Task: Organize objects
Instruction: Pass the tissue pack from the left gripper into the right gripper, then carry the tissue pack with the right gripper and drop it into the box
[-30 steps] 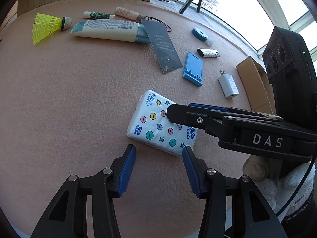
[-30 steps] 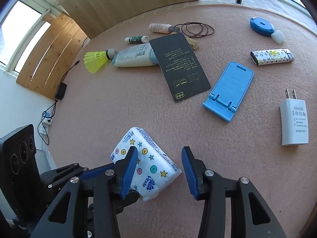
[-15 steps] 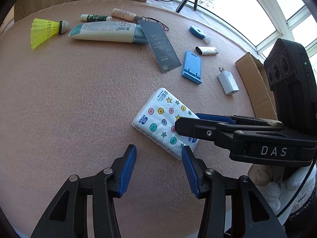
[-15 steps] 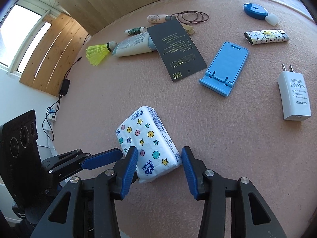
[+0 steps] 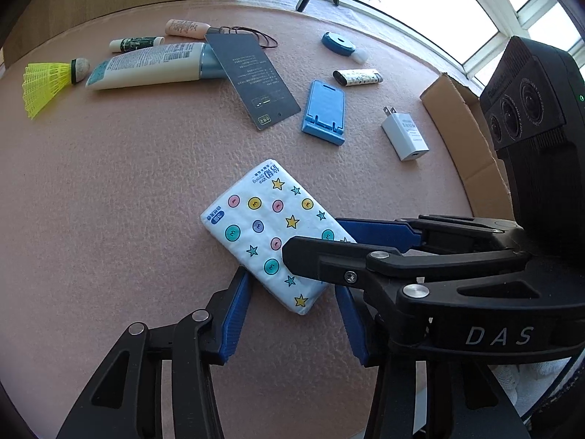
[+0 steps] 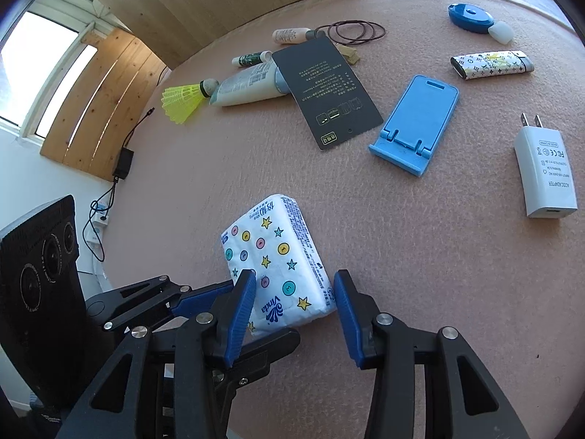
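Note:
A white tissue pack with coloured dots and stars lies flat on the pink table; it also shows in the right wrist view. My left gripper is open, its blue fingers either side of the pack's near corner. My right gripper is open too, its fingers astride the pack's near end from the other side. In the left wrist view the right gripper's fingers cross over the pack's right end. Neither is closed on the pack.
Farther off lie a blue phone stand, black card, white charger, patterned lighter, cream tube, yellow shuttlecock, blue tape measure and hair ties. A cardboard box stands at the table's right edge.
Both grippers have moved in on the tissue pack, which now lies between the fingers of each. The pack has turned a little. Both stay open.

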Demonstrator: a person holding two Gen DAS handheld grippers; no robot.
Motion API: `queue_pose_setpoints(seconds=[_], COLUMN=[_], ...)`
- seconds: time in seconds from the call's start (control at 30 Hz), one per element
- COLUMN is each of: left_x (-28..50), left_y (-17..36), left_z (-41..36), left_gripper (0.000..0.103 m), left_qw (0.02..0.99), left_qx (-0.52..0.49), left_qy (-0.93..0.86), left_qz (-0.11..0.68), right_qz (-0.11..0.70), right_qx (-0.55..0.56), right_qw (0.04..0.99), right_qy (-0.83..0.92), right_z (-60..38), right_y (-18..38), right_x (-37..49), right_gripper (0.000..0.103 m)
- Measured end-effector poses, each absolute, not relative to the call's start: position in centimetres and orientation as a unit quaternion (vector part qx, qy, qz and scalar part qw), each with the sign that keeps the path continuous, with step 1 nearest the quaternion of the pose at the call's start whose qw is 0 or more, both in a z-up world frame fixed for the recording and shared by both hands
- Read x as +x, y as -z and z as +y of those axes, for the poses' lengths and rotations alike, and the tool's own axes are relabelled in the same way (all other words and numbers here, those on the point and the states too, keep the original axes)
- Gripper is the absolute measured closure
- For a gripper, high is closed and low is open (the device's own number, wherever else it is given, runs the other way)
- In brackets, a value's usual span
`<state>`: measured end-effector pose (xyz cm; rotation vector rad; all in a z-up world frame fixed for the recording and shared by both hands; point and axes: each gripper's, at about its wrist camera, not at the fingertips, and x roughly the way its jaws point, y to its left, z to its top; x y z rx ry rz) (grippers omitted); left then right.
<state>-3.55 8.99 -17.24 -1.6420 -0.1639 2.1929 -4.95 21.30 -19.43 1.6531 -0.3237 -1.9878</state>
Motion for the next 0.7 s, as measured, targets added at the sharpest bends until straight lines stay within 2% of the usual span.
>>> queue_pose_setpoints(seconds=[0.37, 0.7], left_x=[-3.2, -3.1], left_y=[13.1, 8.8], left_z=[15.0, 25.6], left_gripper=[0.053, 0.053], left_qw=[0.239, 0.331], left_qx=[-0.55, -0.5], left_qy=[-0.8, -0.8], left_qz=[-0.014, 0.015], right_qz=[-0.166, -0.186], right_qx=[0.576, 0.511], right_qw=[0.238, 0.155], right_qy=[0.764, 0.824], right_z=[26.4, 35.8], right_y=[16.4, 10.8], right_x=[-3.0, -0.6], right_gripper=[0.065, 0.065])
